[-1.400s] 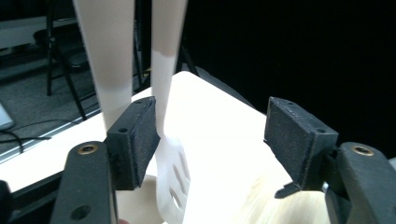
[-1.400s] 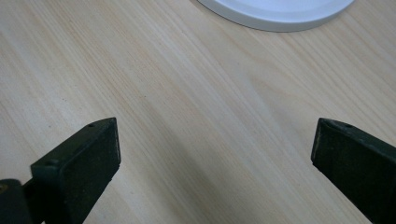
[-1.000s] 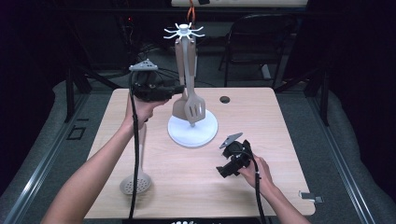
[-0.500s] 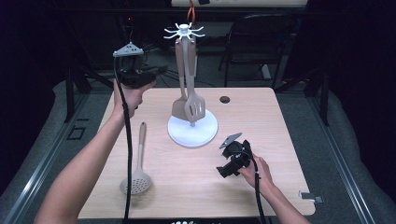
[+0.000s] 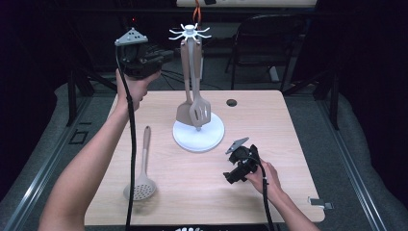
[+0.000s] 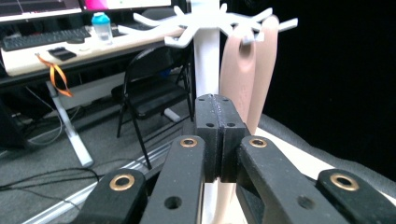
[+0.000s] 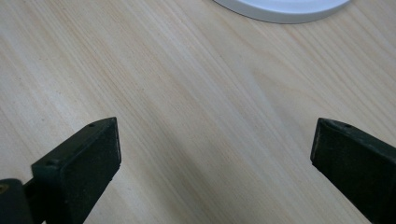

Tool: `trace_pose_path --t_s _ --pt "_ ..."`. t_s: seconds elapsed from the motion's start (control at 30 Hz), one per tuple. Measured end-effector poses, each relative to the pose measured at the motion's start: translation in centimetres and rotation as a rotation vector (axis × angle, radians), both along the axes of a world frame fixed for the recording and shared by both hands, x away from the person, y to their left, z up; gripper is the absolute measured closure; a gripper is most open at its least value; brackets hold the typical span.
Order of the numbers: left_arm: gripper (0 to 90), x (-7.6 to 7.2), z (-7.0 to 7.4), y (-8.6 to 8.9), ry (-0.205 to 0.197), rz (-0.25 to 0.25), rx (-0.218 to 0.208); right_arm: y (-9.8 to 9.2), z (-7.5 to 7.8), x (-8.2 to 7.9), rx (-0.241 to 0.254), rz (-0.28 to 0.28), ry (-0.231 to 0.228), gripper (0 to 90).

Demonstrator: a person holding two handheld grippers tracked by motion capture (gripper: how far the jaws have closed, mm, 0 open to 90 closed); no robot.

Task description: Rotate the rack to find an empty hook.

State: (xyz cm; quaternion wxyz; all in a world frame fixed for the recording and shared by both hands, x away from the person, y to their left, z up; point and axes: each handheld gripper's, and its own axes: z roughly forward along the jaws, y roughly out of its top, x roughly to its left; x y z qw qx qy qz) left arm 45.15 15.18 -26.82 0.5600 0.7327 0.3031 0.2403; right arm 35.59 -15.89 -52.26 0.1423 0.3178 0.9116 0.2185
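My left gripper [image 5: 161, 53] is up by the rack [image 5: 198, 134], jaws pressed together, empty. The right gripper [image 5: 231, 166] rests on the table [image 5: 288, 144], jaws wide, holding nothing. 2 spatulas [image 5: 195, 108] hang on the rack; the skimmer [image 5: 142, 185] lies flat at the table's near left.

Dark room; black folding chair [image 5: 269, 43] behind wooden table [image 5: 288, 144]; grey floor [image 5: 365, 159]

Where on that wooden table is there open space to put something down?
The widest bare stretch is the table's right side, between the white stand base and the right edge, beyond the right gripper. The near middle, between the skimmer and that gripper, is free too. It is crowded around the base, where two spatulas hang.
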Motion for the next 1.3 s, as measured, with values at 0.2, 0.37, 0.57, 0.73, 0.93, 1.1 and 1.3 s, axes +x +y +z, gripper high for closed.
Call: trace_pose_path --t_s 0.2,0.37,0.57,0.73,0.93,1.1,1.3 --pt "89.9 0.5 1.2 -0.5 -0.03 0.025 0.013 0.1 -0.2 0.0 0.005 0.003 -0.003 1.2" --pt "90.0 1.4 1.6 -0.6 -0.015 0.052 -0.017 0.0 -0.1 0.0 0.003 0.001 -0.003 1.4" --pt "90.0 2.1 1.8 -0.7 -0.012 0.075 -0.012 0.0 0.0 0.0 -0.017 0.013 0.0 1.5" --pt "89.9 2.7 1.8 -0.5 -0.003 0.103 -0.006 0.1 -0.1 0.0 -0.009 0.009 -0.001 1.6" --pt "90.0 2.6 1.0 0.0 0.009 0.098 -0.016 0.2 -0.2 -0.1 -0.002 0.009 0.002 1.7" --pt "90.0 1.4 0.6 0.4 -0.006 0.071 -0.01 0.2 -0.1 0.0 -0.018 0.018 0.004 1.7" --pt "89.9 -0.2 1.0 0.3 -0.037 0.028 0.011 0.3 -0.4 -0.1 -0.002 0.006 0.004 1.8"
